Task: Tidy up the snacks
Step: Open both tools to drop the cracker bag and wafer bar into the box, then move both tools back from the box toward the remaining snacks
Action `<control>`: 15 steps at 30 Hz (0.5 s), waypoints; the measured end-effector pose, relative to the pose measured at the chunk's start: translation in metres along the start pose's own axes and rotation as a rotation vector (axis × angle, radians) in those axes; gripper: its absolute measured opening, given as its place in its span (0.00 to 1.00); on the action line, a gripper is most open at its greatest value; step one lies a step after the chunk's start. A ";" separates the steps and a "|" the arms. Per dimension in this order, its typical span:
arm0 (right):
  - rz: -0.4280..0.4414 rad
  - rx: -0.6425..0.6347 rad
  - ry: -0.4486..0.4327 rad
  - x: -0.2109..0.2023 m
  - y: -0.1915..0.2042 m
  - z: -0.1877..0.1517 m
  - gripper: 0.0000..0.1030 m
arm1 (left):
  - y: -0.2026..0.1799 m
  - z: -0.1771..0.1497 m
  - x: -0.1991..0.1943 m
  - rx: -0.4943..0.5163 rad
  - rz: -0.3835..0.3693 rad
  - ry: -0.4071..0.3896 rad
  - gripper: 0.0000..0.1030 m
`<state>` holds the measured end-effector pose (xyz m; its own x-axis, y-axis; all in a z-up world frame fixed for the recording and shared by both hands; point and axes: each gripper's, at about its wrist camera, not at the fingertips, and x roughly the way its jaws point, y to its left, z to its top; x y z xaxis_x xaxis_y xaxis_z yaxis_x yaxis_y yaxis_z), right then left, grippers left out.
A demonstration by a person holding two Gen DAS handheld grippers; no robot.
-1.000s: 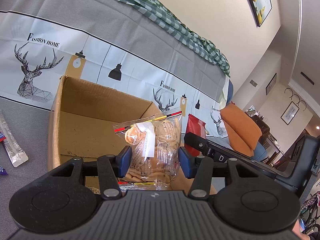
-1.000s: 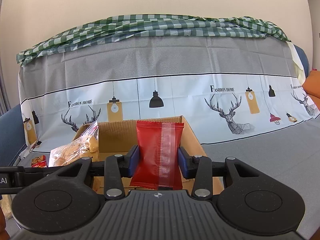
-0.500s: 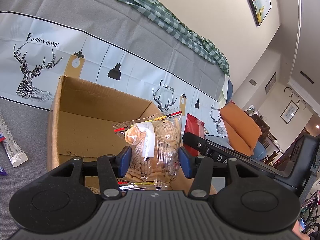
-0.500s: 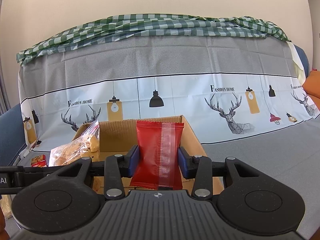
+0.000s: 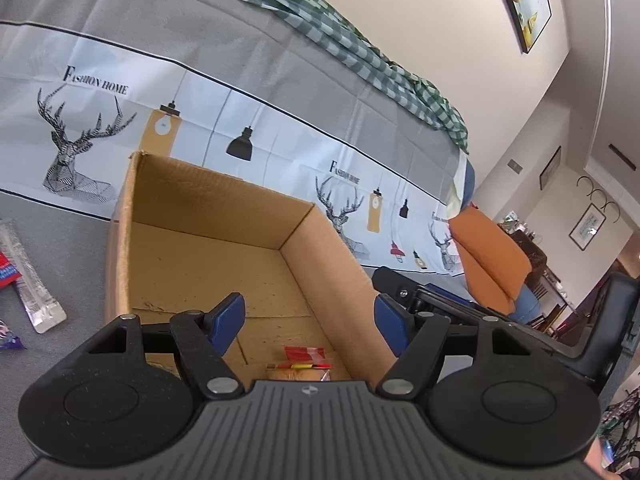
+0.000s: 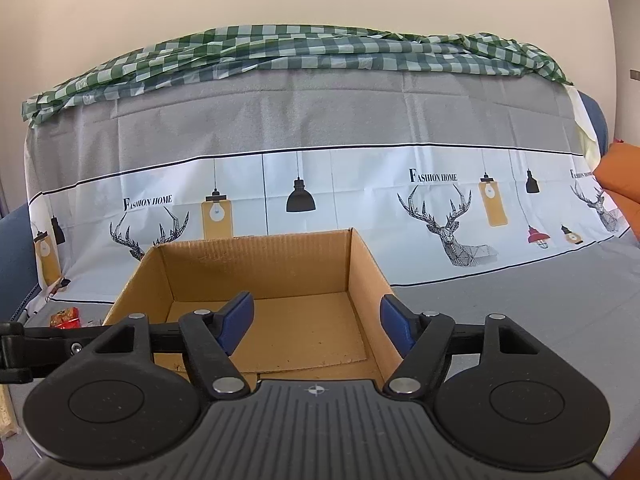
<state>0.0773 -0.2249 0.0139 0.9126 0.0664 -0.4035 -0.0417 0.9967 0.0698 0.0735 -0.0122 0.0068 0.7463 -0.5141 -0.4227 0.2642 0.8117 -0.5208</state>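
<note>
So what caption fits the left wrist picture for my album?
Left gripper opening, empty, over a cardboard box with a snack bag inside.

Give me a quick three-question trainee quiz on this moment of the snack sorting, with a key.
1. True or false: the left tongs have nothing between their pads.
2. Which wrist view shows a snack bag on the floor of the cardboard box? A) left B) right
3. Fill in: the silver sachet lies ___ the box.

Key:
1. True; the jaws are opening, as are those of the right tongs.
2. A; only its top shows at the near edge.
3. Outside, on the grey cover.
</note>
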 end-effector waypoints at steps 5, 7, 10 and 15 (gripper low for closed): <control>-0.001 0.010 -0.008 0.000 0.006 0.001 0.70 | 0.001 0.001 -0.011 0.035 0.077 -0.041 0.74; -0.002 0.017 -0.014 -0.001 0.011 0.002 0.70 | 0.005 0.001 -0.018 0.034 0.117 -0.053 0.74; 0.004 0.027 -0.020 -0.003 0.021 0.002 0.70 | 0.015 0.004 -0.033 0.004 0.147 -0.062 0.74; 0.027 0.040 -0.032 -0.007 0.046 0.000 0.70 | 0.037 0.009 -0.065 -0.018 0.227 -0.038 0.74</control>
<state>0.0693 -0.1799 0.0199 0.9237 0.0915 -0.3720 -0.0510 0.9918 0.1173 0.0405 0.0540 0.0219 0.8078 -0.3082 -0.5024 0.0763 0.8999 -0.4293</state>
